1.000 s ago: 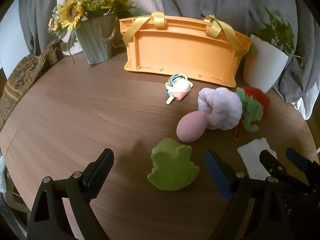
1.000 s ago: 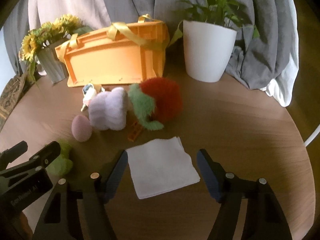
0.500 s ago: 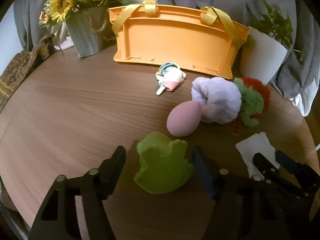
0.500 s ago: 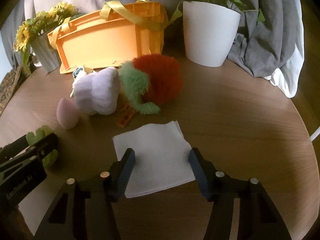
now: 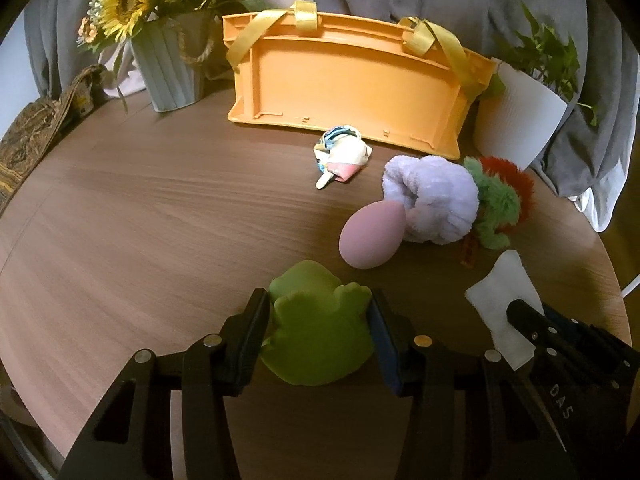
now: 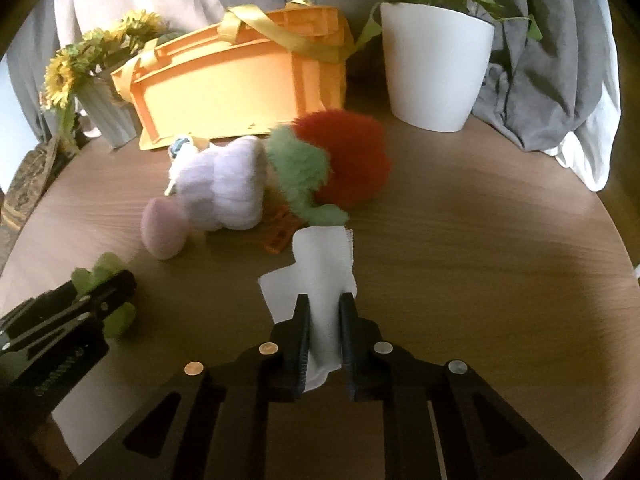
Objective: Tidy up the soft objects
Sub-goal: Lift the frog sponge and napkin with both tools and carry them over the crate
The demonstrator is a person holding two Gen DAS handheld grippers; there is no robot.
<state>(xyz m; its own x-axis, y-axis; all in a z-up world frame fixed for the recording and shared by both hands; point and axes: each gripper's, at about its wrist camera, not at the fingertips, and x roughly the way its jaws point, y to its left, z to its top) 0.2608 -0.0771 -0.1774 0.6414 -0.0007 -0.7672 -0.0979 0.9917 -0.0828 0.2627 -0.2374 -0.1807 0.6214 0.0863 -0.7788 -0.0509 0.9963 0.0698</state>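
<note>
Jaws closing on green frog sponge (image 5: pixel 316 332) (head pointing away), right jaws pinching white cloth (image 6: pixel 324 276) lengthwise

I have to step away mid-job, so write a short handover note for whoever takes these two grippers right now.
Left gripper: jaws closing on the green frog sponge, pads against its sides.
Right gripper: shut on the white cloth, bunched between the jaws.
Both still at the table.
On the table: pink egg sponge, purple plush, red and green plush, small ice-cream toy.
The orange basket stands behind them; its inside is hidden.
Left: put away the two gripped things, then the rest.
</note>
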